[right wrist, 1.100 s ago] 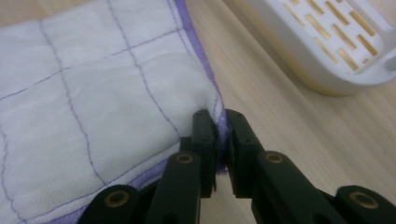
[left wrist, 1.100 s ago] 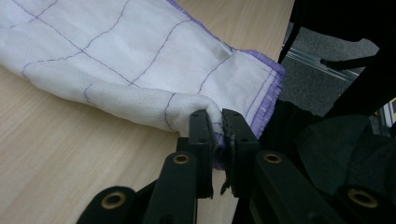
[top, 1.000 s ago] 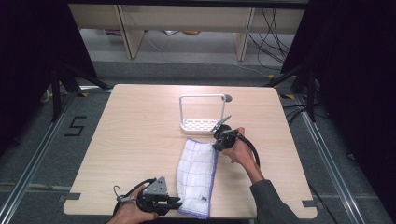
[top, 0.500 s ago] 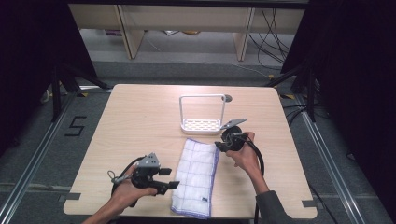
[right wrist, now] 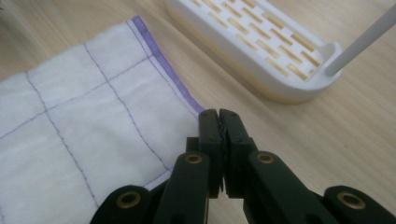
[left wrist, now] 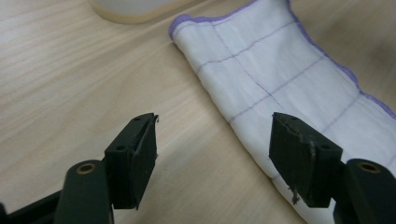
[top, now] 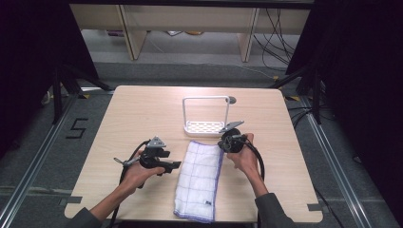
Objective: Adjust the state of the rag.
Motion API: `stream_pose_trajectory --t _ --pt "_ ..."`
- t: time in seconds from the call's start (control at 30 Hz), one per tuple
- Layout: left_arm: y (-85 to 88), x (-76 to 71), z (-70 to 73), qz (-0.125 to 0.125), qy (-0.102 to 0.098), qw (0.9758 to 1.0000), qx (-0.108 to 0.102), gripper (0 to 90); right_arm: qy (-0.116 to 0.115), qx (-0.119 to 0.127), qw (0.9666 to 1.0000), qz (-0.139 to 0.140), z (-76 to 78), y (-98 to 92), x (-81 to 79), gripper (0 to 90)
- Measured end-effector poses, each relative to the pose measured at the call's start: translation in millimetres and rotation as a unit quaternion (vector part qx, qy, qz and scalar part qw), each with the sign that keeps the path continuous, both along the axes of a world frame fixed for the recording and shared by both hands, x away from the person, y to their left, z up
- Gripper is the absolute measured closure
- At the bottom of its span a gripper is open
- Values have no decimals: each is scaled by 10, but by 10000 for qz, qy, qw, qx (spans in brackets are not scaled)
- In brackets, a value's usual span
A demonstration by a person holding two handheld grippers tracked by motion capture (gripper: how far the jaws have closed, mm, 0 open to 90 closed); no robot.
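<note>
1. Rack (top: pixel 206 126): white, with a slotted base and a tall loop handle, standing on the table (top: pixel 142 109) just beyond the cloth's far end; nothing lies on the slotted base.
2. Cloth (top: pixel 198 178): white with purple grid lines and purple hem, folded into a long strip, lying flat near the table's front edge, between the two grippers.
3. Left gripper (top: pixel 174 165): jaws have just been opening and stand wide apart, nothing between them. In the left gripper view (left wrist: pixel 212 154) one jaw hangs over bare wood, the other over the cloth's near border.
4. Right gripper (right wrist: pixel 219 128): jaws have just closed, pads pressed together at the cloth's far corner beside the purple hem; whether fabric is pinched cannot be told.
5. Open room: bare wood left of the cloth and behind the rack.
</note>
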State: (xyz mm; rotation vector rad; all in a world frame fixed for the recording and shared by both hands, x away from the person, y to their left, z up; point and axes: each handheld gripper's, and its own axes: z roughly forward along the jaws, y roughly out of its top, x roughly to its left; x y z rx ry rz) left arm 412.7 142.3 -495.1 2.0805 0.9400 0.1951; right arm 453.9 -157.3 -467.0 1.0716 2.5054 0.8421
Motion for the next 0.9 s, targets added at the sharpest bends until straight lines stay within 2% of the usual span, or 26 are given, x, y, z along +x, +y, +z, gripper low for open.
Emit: stream_pose_trajectory --t 0.1,0.13,0.17,0.23,0.27,0.37,0.4,0.47,0.57,0.6,0.7,0.73,0.77,0.83,0.9 --pt "-12 76 24 69 -27 10000 4 315 37 110 9999 -43 83 -31 -74 890" --pt "-19 119 35 85 -30 10000 22 314 22 11 10000 -30 100 -53 -92 890" --pt "-33 144 35 130 -33 9999 -50 313 42 -85 9999 -94 106 -74 -111 890" --pt "-76 229 45 138 -26 9999 -38 314 -21 -295 9995 -146 38 -95 -94 890" --pt "-99 257 45 122 -19 9999 -14 315 25 -373 9991 -188 -14 -104 -69 889" --pt "-213 346 16 112 14 9999 -21 328 244 -441 9984 -246 -182 -110 8 884" --pt "-264 381 2 26 73 10000 51 330 231 -469 9984 -226 -207 -108 18 878" --pt "-337 426 -32 26 62 10000 66 337 230 -471 9984 -200 -217 -99 24 850" --pt "-429 507 -64 50 159 9999 2 345 205 -343 9986 -348 -169 -137 22 762" --pt "-463 527 -67 56 164 9998 -28 347 115 -301 9987 -398 -153 -158 25 723" --pt "-537 551 -65 25 180 9998 19 362 5 -57 9986 -523 -92 -211 18 656" --pt "-565 570 -62 2 157 9999 47 363 80 -20 9987 -507 -70 -221 10 641" --pt "-588 578 -57 37 157 9999 53 374 86 148 9984 -530 -78 -211 3 618" --pt "-660 618 -62 10 92 9999 44 402 136 130 9987 -479 -80 -210 9 590" --pt "-718 649 -69 -52 48 9998 173 449 225 18 9988 -437 -93 -217 15 563"
